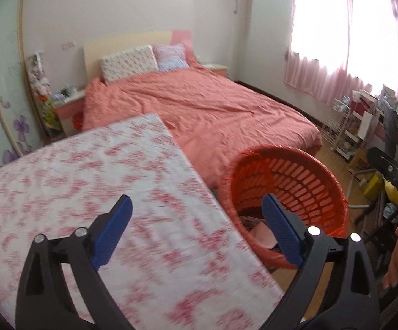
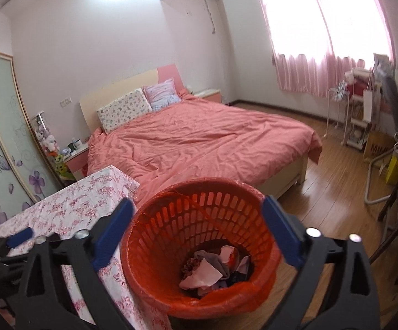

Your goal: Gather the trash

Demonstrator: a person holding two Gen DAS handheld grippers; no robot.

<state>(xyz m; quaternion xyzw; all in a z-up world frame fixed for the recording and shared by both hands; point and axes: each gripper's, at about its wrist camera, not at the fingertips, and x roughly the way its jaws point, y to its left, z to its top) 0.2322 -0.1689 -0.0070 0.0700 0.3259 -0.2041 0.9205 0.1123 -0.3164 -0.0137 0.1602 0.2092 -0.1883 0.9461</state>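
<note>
Orange basket: the slatted trash basket (image 2: 199, 250) stands on the wooden floor (image 2: 322, 192), touching the tabletop's (image 1: 88, 192) draped corner, with the bed (image 2: 199, 137) behind it.
Trash: crumpled pink and grey scraps (image 2: 212, 269) lie at the bottom of the basket; no loose piece shows on the floral tabletop.
Right gripper (image 2: 199, 236): fingers spread wide, nothing between the pads; the basket mouth sits directly below and ahead, framed by them.
Left gripper (image 1: 199, 231): fingers also wide apart and empty, hovering over the tabletop edge, with the basket off to its right.
Nearer hand: the right, judged by its centring over the opening.
Next: probably seeking another piece; none is visible.
</note>
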